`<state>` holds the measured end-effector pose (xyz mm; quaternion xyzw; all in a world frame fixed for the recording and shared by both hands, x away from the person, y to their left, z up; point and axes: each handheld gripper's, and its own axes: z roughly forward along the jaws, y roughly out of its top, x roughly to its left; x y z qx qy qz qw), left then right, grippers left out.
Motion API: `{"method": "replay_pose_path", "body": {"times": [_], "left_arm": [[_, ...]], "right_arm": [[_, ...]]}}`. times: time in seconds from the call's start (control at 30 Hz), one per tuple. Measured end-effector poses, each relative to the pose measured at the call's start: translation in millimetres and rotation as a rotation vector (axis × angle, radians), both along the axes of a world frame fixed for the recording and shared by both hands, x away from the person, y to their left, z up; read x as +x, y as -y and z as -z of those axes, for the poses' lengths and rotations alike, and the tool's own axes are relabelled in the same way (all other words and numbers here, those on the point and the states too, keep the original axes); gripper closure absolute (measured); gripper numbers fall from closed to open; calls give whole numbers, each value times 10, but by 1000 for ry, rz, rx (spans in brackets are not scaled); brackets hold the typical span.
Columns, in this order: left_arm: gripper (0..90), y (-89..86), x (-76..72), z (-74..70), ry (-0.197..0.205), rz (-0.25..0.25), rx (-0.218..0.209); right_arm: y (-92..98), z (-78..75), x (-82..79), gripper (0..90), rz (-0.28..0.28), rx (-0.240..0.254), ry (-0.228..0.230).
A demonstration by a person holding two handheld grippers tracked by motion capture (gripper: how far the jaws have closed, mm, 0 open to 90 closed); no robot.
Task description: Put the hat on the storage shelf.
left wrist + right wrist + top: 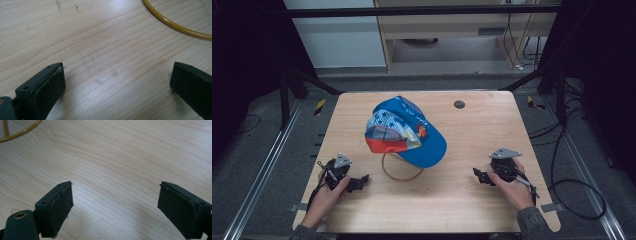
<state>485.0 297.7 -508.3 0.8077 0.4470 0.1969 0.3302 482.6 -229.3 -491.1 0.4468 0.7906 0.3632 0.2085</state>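
High view: left gripper [362, 181] and right gripper [478, 174] rest on the table [452, 200], jaws apart and empty, flanking the cap [412, 132] perched on a yellow ring [399, 175]; risk, as judged: a one-sided pinch of the brim drags cap and ring sideways.

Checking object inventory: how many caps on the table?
1. The cap sits mid-table, its brim over the far edge of a yellow ring, between the left gripper and right gripper. Anything under it is hidden.

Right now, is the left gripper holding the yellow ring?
No, the left gripper has its fingers open over bare wood, and the yellow ring lies apart.
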Motion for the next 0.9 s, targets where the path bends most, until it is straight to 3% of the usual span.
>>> {"method": "replay_pose_path", "body": {"times": [0.57, 0.9], "left_arm": [[0, 0, 0, 0, 1, -1, 0], [0, 1, 0, 0, 1, -1, 1]], "right_arm": [[-42, 193, 1, 124, 58, -3, 9], [-67, 206, 32, 98, 79, -18, -26]]}}
